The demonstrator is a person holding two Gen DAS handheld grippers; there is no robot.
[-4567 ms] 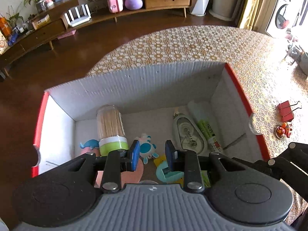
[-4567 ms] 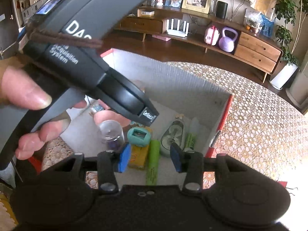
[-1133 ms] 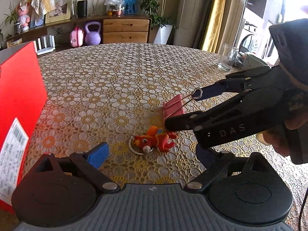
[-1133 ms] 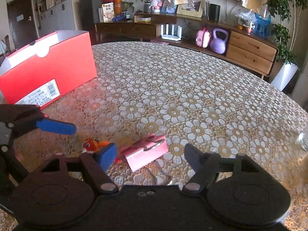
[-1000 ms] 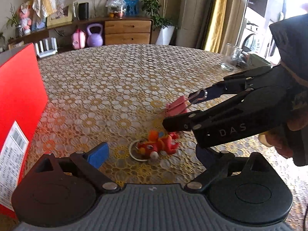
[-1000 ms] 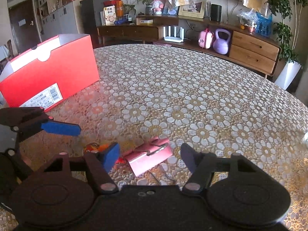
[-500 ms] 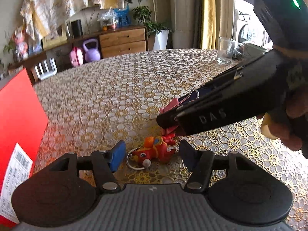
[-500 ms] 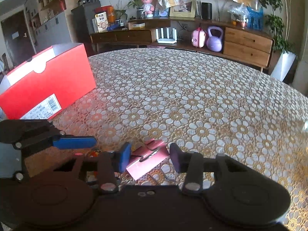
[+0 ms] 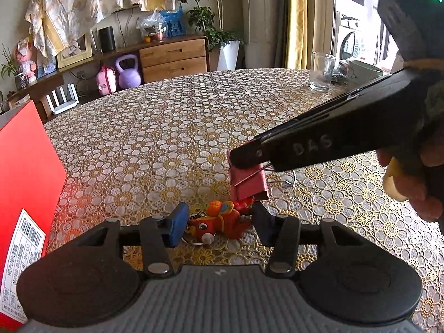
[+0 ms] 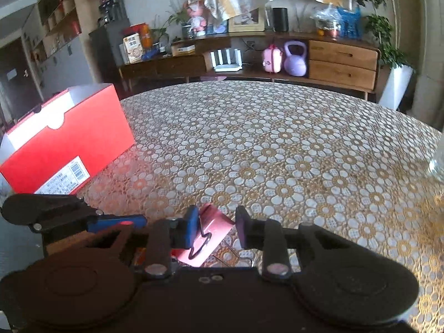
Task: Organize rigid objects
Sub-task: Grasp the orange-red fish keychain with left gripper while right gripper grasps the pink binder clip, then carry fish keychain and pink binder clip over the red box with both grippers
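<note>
- On the bench (image 9: 194, 116), covered with a flowered cloth, a red toy (image 9: 222, 220) with a key ring lies between the fingers of the left gripper (image 9: 217, 223); its jaws have just been closing, and both pads look to touch the toy.
- Just beyond the toy, a pink clip (image 9: 249, 181) sits tilted in the right gripper (image 10: 215, 224), whose jaws have just been closing; the left pad touches its wire handle, but a firm grip cannot be told.
- At the left stands a red box (image 10: 69, 141).
- Farther off stands a glass (image 9: 322, 70).
</note>
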